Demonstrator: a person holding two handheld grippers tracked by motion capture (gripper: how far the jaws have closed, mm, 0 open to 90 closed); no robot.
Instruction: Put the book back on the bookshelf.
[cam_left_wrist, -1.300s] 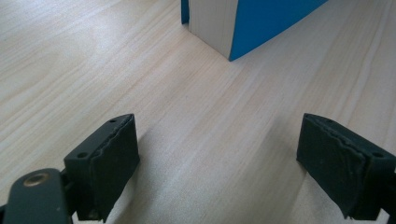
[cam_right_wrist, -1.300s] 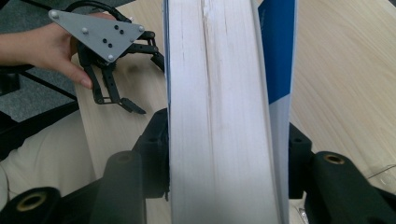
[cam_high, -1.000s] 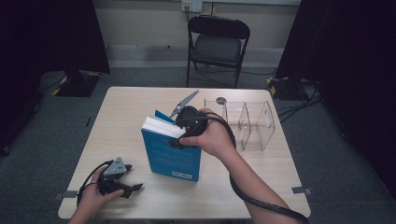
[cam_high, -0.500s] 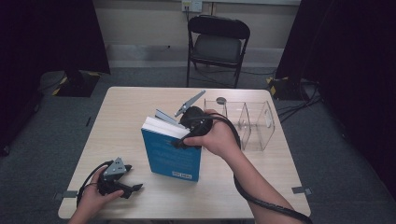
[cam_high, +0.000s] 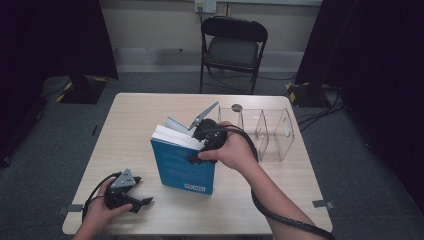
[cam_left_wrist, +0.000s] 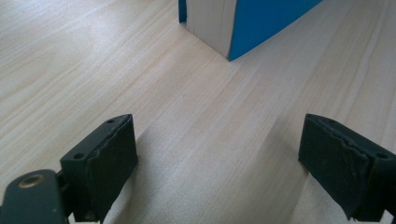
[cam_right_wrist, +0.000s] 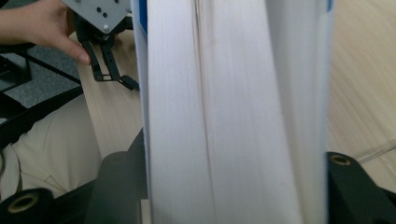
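Standing upright near the middle of the table (cam_high: 130, 125), the blue book (cam_high: 182, 170) has its cover facing the person and its white page block turned up. The right gripper (cam_high: 200, 150) comes at its top from 3 o'clock, and the right hand (cam_high: 232, 150) wraps the gripper's body. From the high view the jaw tips are hidden behind the book's edge, so the grip cannot be read there. The right gripper view settles it: the pale pages (cam_right_wrist: 233, 116) rise between the two black jaws, which sit tight against either side of the book at the bottom of the frame. The jaws have just been closing, and they are now clamped on the book.

At 7 o'clock from the book, near the table's front edge, the left gripper (cam_high: 142, 201) lies low in the left hand (cam_high: 100, 212), well apart from the book. Its grey plate shows from above, yet the gap between its jaws is too small to judge there. The left gripper view gives that: the two black pads (cam_left_wrist: 112, 158) stand wide apart over bare wood with nothing between them, and the book's lower corner (cam_left_wrist: 229, 28) shows at 12 o'clock.

A clear plastic organiser (cam_high: 267, 132) with compartments stands at 2 o'clock from the book, and a black folding chair (cam_high: 232, 47) waits beyond the table's far edge.
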